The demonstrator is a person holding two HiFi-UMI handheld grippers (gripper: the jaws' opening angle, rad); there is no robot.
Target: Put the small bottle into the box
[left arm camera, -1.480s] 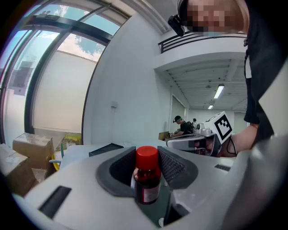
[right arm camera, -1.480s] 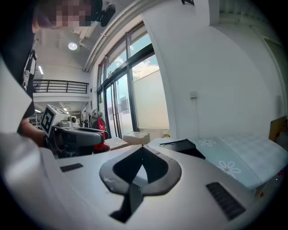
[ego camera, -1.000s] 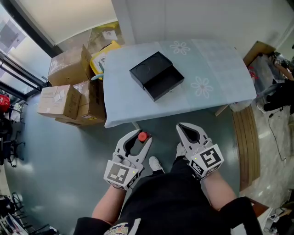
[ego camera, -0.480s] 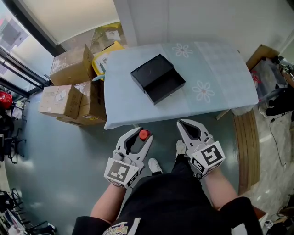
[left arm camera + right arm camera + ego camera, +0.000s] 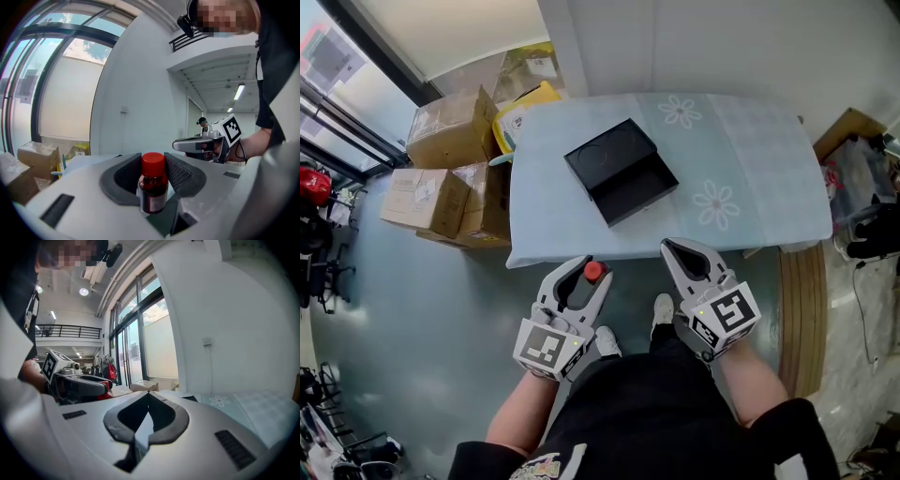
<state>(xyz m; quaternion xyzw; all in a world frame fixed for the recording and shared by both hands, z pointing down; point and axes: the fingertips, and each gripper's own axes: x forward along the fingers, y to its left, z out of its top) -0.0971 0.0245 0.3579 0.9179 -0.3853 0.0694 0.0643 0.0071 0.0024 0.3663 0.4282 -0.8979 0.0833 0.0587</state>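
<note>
Beneath the head camera, one table [image 5: 759, 178] draped in pale blue cloth with two white flower prints stands against a white wall [image 5: 722, 47] on a glossy grey floor [image 5: 422, 309]; one black box [image 5: 622, 172] lies open on the table's left half, and at least three cardboard cartons [image 5: 441, 141] are stacked on the floor beside its left end; two grippers hang side by side short of the table's near edge, over the floor and well apart from the box; the left gripper [image 5: 581, 273] carries one small bottle [image 5: 593, 271], of which only the red cap shows from above; the right gripper [image 5: 667, 247] has its jaws drawn together. Along the left gripper view, the jaws are clamped on the small bottle, one pad on each side of its dark glass body; the bottle stands upright, long axis vertical, red cap uppermost, label towards the camera; a tall window [image 5: 42, 79] fills the left, and the right gripper shows at the right. Along the right gripper view, the two jaws meet tip to tip; the flowered cloth lies ahead at the right, and the left gripper shows at the left.
</note>
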